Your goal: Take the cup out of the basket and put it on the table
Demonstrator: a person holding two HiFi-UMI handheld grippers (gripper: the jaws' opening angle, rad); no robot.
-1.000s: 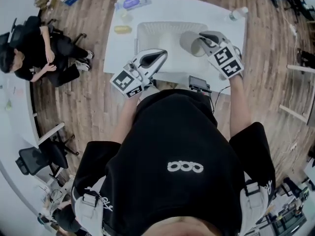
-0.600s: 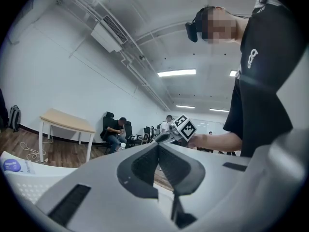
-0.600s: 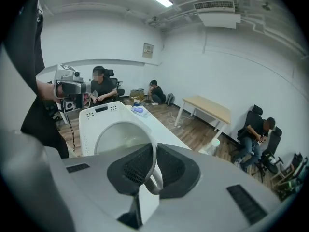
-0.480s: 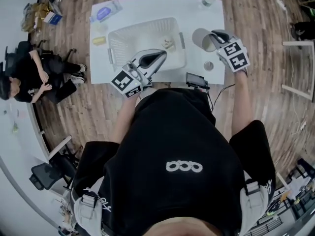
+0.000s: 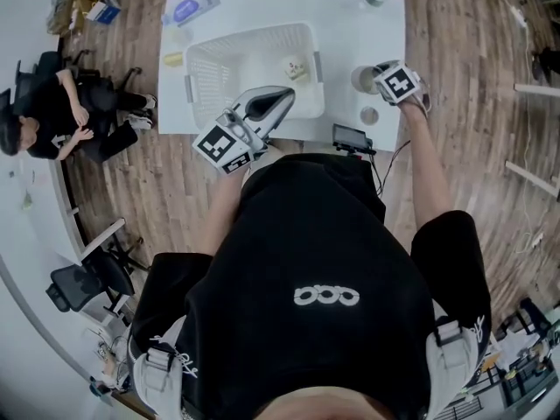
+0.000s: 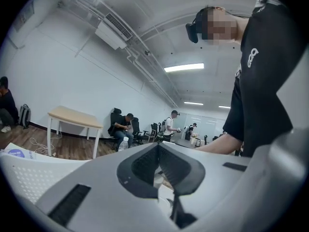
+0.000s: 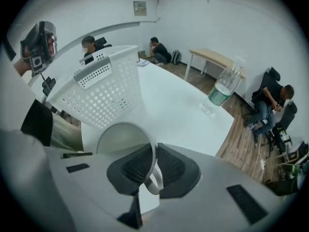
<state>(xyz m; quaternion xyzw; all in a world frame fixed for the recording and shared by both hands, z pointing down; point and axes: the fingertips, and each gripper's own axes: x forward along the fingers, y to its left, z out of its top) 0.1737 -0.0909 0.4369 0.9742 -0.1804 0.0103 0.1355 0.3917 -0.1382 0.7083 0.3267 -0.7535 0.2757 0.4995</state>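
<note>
White table (image 5: 262,11), seen from above: a white perforated basket (image 5: 214,77) sits at its middle, w/ the person's two grippers working at the near side. The left gripper (image 6: 158,167) hangs over the basket's near rim, jaws pressed together, nothing in them. The right gripper (image 7: 154,170) is out to the right of the basket, jaws closed on the thin wall of the cup (image 7: 120,139) just beside its handle, one pad inside the mouth, one outside. The cup is clear of the basket, low over bare tabletop near the table's right edge. Whether its base touches the surface can't be told. A water bottle (image 7: 223,88) stands well apart at the far corner. A small round item (image 5: 369,115) lies near the cup, on the person's side.

Risks, as it looks: if the cup isn't level & seated when the jaws part, it could tip onto its side & roll toward the nearby edge. The pinch is on one side only, so the cup may swing abt the pads on the way down. Setting it partly on the round item would leave it rocking.

The cup: pale grey-white, smooth, round-mouthed, thin-walled, w/ a looped handle. It looks empty.
</note>
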